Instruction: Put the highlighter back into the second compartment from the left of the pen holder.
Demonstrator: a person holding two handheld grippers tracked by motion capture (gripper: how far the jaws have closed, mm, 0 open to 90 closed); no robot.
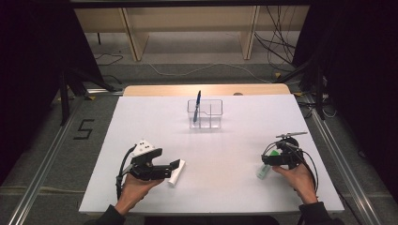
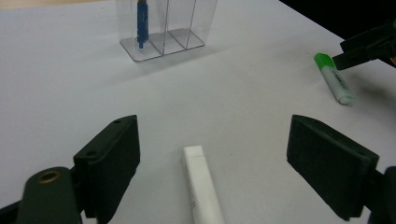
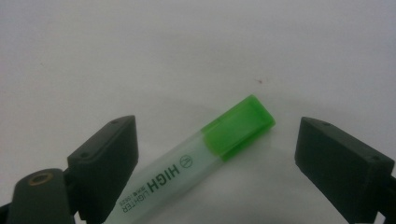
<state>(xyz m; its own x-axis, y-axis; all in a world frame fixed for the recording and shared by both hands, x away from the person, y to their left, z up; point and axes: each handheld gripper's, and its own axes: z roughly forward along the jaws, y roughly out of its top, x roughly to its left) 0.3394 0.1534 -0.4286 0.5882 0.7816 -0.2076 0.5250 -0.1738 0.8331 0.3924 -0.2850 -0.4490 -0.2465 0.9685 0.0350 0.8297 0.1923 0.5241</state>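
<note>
Right gripper (image 3: 212, 154), jaws spread, straddles a green-capped marker (image 3: 201, 161) printed "HIGH LIGHTER", lying near the table's (image 1: 225, 154) right edge. Left gripper (image 2: 212, 163), jaws spread, straddles a white marker (image 2: 201, 184) near the front-left; its label is unreadable.

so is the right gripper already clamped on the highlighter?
No: the right gripper has its jaws wide apart, with the highlighter lying loose between them.

A white marker (image 2: 201, 184) lies flat near the table's front left. A green-capped highlighter (image 3: 196, 162), printed "HIGH LIGHTER", lies flat at front right.
</note>
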